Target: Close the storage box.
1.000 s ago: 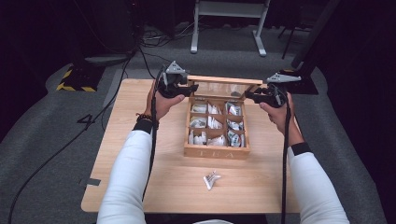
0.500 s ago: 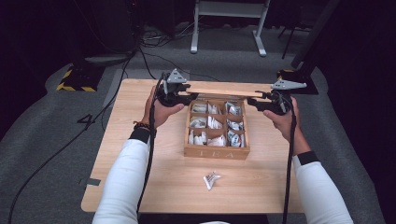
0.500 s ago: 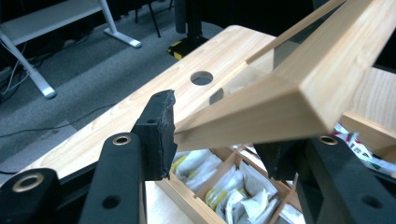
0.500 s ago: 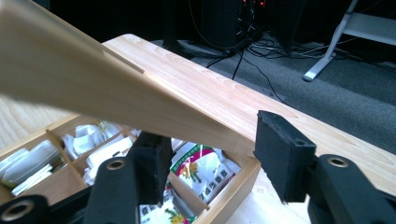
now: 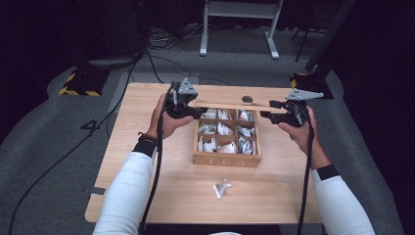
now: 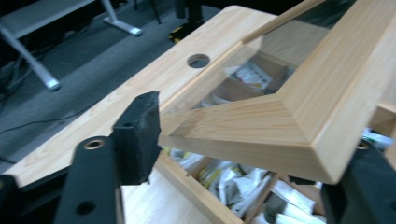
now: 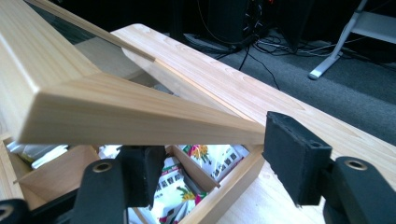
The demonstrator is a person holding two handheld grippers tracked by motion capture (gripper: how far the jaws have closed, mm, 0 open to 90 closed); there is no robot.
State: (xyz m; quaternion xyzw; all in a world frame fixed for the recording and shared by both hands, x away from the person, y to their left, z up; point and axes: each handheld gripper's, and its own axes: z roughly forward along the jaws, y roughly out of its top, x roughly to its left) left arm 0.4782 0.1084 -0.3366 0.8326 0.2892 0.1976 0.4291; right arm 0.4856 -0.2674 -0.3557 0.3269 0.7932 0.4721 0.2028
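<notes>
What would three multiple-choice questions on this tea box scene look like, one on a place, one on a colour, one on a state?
1. Where is the loose packet?
A. On the table in front of the box
B. Behind the box
C. On the lid

2. What colour are the sleeves?
A. Red
B. White
C. Blue

3. How is the lid?
A. Shut flat
B. Lying off on the table
C. Raised

Answers:
1 A, the packet lies nearer the person than the box.
2 B, both sleeves are white.
3 C, the lid tilts up with packets showing beneath it.
</notes>
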